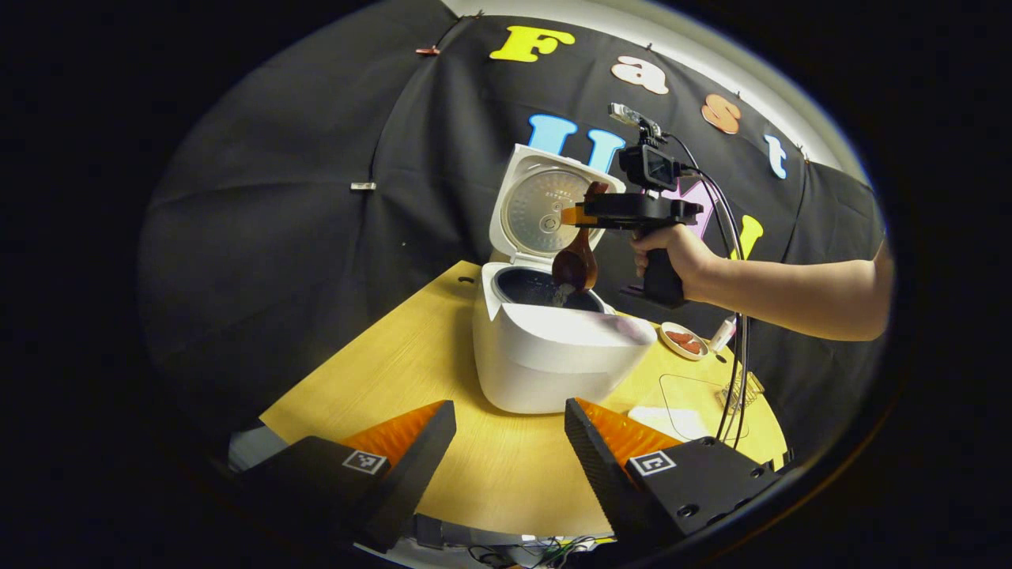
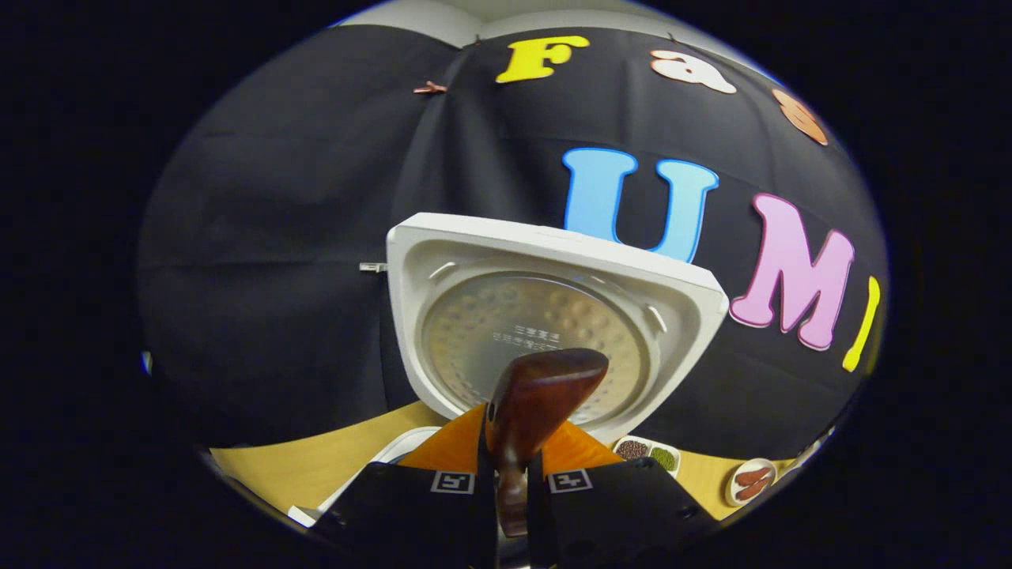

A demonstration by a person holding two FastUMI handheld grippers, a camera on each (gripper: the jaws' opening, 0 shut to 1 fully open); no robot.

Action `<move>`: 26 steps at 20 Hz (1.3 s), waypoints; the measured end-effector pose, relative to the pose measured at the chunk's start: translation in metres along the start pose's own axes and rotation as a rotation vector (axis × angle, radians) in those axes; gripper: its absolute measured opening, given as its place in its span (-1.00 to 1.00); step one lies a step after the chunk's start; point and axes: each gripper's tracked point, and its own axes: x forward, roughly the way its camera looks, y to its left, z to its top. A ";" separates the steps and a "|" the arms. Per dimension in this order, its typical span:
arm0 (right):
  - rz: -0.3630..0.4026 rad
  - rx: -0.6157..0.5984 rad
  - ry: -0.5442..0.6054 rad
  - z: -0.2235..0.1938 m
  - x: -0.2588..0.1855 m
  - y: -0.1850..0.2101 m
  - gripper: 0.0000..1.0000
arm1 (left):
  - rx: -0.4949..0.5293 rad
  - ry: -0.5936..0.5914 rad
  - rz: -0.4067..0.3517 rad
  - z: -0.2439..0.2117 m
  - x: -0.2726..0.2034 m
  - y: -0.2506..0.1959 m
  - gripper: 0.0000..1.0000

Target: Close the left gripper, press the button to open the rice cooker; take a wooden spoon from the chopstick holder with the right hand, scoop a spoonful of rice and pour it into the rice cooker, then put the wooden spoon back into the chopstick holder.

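Note:
The white rice cooker stands on the wooden table with its lid tipped up and open. In the left gripper view a hand holds my right gripper above the pot, shut on the handle of a brown wooden spoon. The spoon hangs bowl down over the dark inner pot, with pale grains at its lower edge. My left gripper is open and holds nothing, in front of the cooker and apart from it. In the right gripper view my right gripper clamps the spoon handle before the lid.
A small plate with red pieces lies right of the cooker, beside a clear flat container and a small wire holder. Black cables hang from the right gripper. Small dishes of grains sit behind the cooker.

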 end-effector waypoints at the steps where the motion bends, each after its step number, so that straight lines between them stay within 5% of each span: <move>1: 0.012 -0.033 -0.002 -0.002 0.001 0.005 -0.63 | -0.017 0.003 0.006 -0.001 0.000 0.002 0.92; 11: 0.081 -0.305 0.005 -0.022 0.000 0.037 -0.71 | -0.020 -0.026 0.055 0.010 -0.007 0.019 0.92; 18: -0.008 0.018 -0.003 0.017 -0.030 -0.018 -0.63 | 0.002 -0.046 0.014 0.015 -0.013 -0.005 0.92; 23: -0.134 0.360 0.038 0.024 -0.078 -0.101 -0.62 | -0.007 -0.074 -0.019 0.026 -0.003 -0.028 0.92; 26: -0.237 0.454 0.015 0.021 -0.123 -0.167 -0.63 | 0.028 -0.081 -0.077 0.034 0.005 -0.051 0.92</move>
